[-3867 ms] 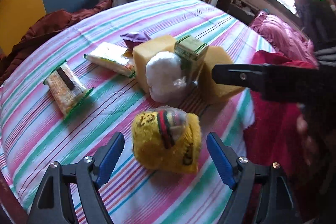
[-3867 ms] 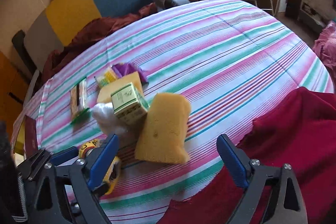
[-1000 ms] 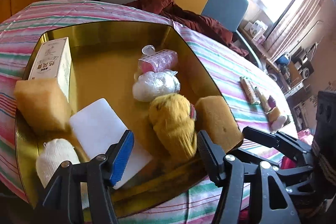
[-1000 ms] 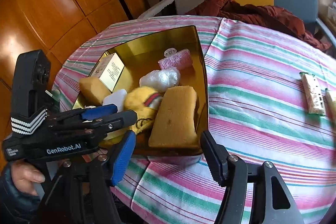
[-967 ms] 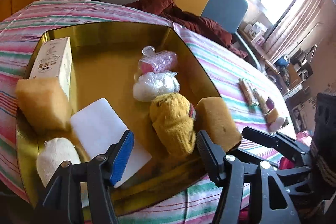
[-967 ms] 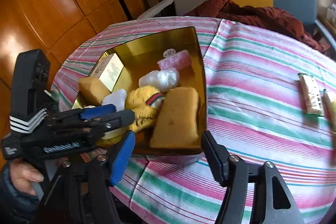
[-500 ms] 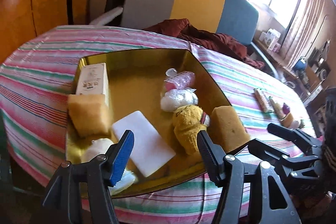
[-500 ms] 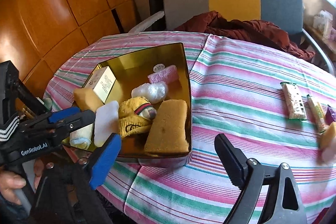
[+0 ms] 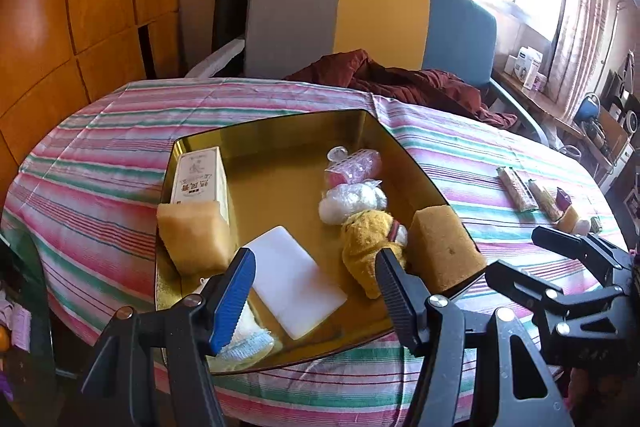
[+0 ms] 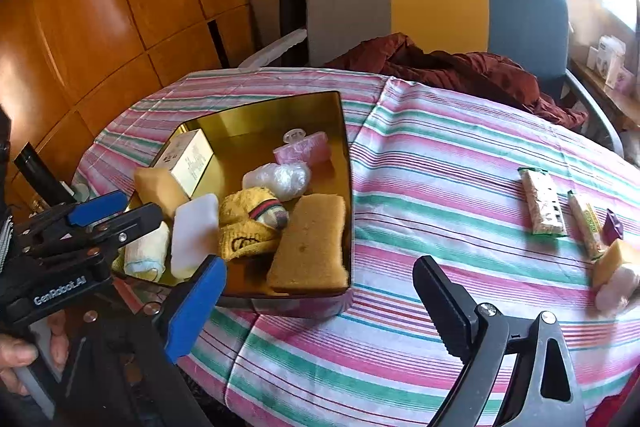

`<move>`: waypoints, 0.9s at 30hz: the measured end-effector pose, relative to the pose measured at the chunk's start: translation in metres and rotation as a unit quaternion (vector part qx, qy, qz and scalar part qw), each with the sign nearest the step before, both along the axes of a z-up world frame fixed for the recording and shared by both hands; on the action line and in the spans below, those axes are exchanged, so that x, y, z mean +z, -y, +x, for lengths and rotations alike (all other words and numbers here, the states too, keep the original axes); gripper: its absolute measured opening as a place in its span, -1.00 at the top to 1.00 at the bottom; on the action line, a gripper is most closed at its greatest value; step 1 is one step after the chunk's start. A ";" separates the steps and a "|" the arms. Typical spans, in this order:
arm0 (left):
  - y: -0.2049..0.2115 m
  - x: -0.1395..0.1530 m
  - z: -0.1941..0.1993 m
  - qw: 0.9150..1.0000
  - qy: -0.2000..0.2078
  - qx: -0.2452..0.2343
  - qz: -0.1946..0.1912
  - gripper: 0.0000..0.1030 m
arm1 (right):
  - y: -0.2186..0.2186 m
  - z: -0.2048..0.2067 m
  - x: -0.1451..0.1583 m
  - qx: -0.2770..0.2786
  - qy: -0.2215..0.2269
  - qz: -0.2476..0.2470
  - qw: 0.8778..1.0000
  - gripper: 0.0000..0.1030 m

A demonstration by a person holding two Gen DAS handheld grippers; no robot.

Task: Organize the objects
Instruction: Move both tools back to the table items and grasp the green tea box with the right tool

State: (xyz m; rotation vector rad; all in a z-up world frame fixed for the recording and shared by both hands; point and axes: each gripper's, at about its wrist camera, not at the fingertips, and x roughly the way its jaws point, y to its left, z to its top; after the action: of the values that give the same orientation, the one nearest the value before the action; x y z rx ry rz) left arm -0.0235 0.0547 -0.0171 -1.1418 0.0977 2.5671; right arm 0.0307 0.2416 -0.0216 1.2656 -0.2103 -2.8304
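Both grippers, left gripper [image 9: 312, 291] and right gripper [image 10: 320, 311], are being held wide and empty above the gold tray [image 10: 346, 147] at frame left. Remaining snack bars [image 10: 544, 203] are lying at right on the table [image 10: 440, 187]; the next item should be approached squarely.

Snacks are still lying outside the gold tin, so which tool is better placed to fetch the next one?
Probably the right tool: open, empty, over the cloth toward the snack bar. The left tool hangs over the tin.
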 end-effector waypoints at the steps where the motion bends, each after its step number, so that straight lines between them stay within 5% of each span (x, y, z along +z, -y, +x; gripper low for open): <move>1: -0.001 0.000 0.001 1.000 -0.001 -0.002 -0.001 -0.22 | -0.002 0.001 0.000 -0.004 0.000 0.000 1.000 -0.85; 16: -0.007 -0.008 -0.003 0.999 0.032 -0.020 0.018 -0.22 | -0.100 0.030 -0.009 -0.132 0.028 -0.011 0.991 -0.85; 27: -0.049 0.008 0.006 0.995 0.016 -0.095 0.013 -0.20 | -0.252 0.092 0.011 -0.322 0.027 -0.033 0.946 -0.85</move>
State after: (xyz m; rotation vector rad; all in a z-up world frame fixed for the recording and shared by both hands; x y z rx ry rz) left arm -0.0179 0.1039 -0.0089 -1.1070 0.1565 2.3751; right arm 0.1227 0.4939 -0.0110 1.4774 -0.8615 -3.2576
